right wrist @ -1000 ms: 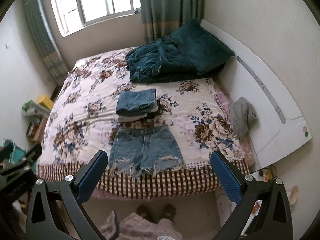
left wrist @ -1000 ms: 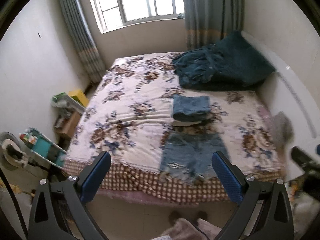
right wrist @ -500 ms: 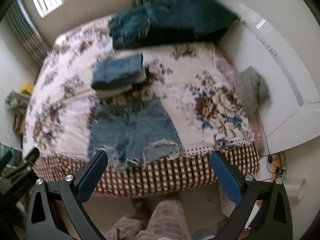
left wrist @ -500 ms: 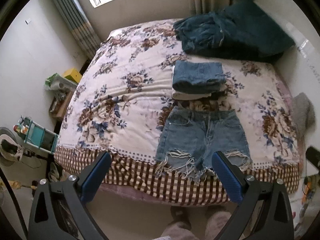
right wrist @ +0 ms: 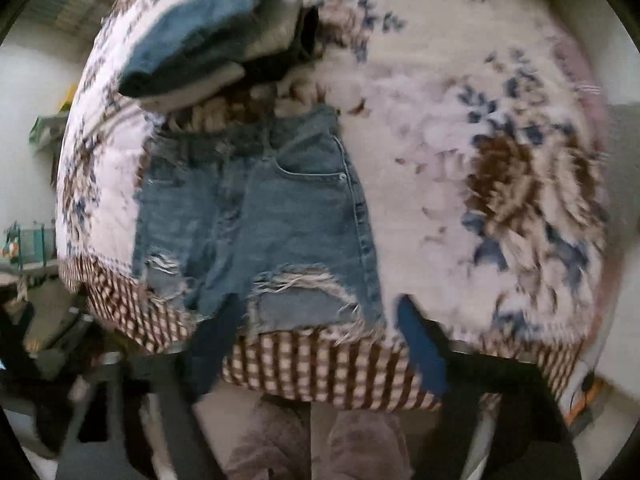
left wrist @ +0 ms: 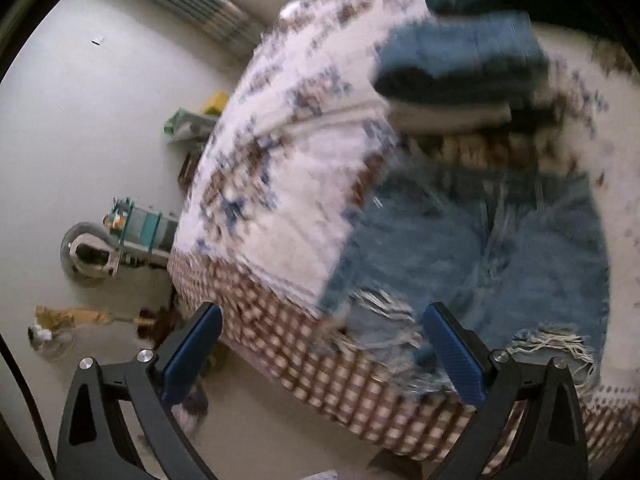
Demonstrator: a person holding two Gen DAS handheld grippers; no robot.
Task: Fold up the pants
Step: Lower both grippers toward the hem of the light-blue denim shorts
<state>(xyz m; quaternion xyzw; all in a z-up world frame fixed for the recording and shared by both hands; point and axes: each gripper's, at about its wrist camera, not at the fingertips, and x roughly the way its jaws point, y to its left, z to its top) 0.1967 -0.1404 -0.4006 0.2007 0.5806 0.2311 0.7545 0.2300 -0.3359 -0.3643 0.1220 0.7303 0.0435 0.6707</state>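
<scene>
Frayed light-blue denim shorts [left wrist: 480,248] lie flat near the foot edge of the floral bed [left wrist: 288,184], waistband away from me. They also show in the right wrist view [right wrist: 256,216]. My left gripper [left wrist: 320,344] is open and empty, just above the bed's checkered edge at the shorts' left leg hem. My right gripper [right wrist: 316,344] is open and empty, its fingers on either side of the right leg hem [right wrist: 304,292], above it. Both views are motion-blurred.
A stack of folded clothes [left wrist: 460,64] sits behind the shorts, also in the right wrist view [right wrist: 208,40]. The checkered bed skirt [right wrist: 320,368] hangs at the front. A small teal cart [left wrist: 136,224] and clutter stand on the floor left of the bed.
Both grippers have moved forward and down toward the bed's foot edge; the shorts now fill much more of each view. Both stay open.
</scene>
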